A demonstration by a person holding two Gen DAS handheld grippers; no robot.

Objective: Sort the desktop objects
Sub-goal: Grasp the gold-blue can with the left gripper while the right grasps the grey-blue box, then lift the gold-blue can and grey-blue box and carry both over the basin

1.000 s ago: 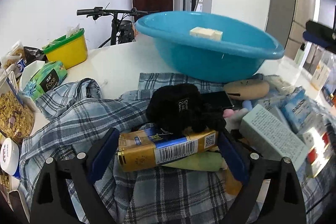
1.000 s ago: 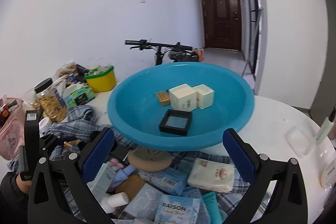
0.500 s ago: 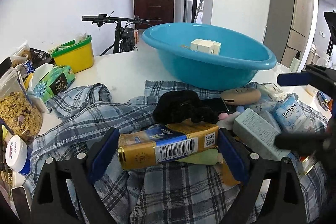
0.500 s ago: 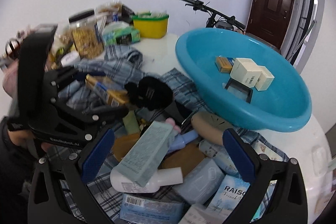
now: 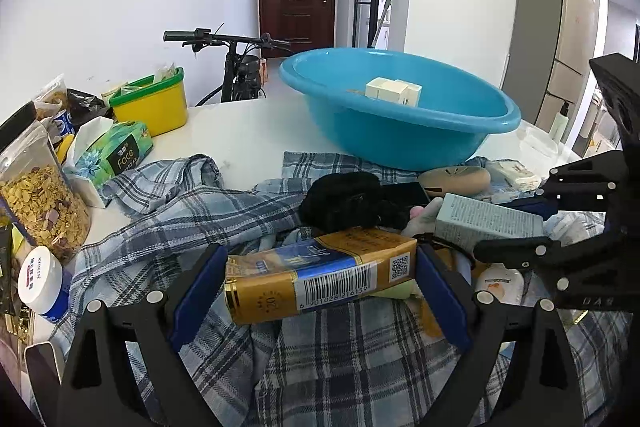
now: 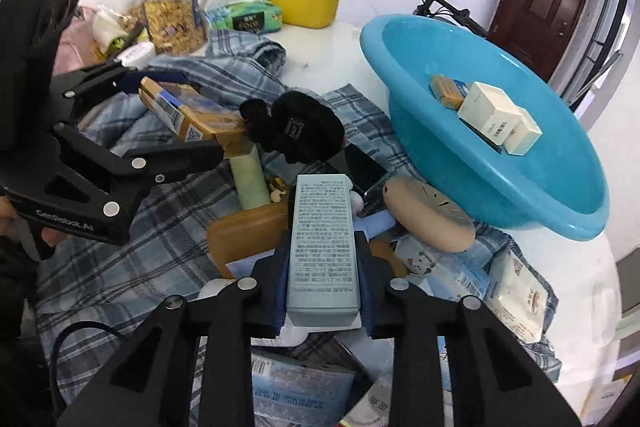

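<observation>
A long gold and blue carton (image 5: 320,273) is clamped endwise between the blue pads of my left gripper (image 5: 320,279), just above the plaid cloth. The same carton (image 6: 188,111) and left gripper (image 6: 160,131) appear at the left of the right wrist view. My right gripper (image 6: 322,267) is shut on a pale grey-blue box (image 6: 322,247) with small print, pads pressed against its two long sides, over the pile. From the left wrist view that box (image 5: 480,223) and the right gripper (image 5: 516,227) are at the right. The blue basin (image 6: 500,187) holds white boxes (image 6: 496,117) and a gold box.
A plaid shirt (image 5: 180,211) covers the table under a pile: a black fluffy item (image 6: 300,131), a beige oval thing (image 6: 424,219), packets (image 6: 516,295). A yellow tub (image 5: 154,107), tissue pack (image 5: 116,151) and cereal jar (image 5: 36,203) stand left. A bicycle (image 5: 240,67) leans behind.
My right gripper swung from over the basin down to the pile, rolled, and closed on the pale box. The left gripper with the gold carton rose slightly.
</observation>
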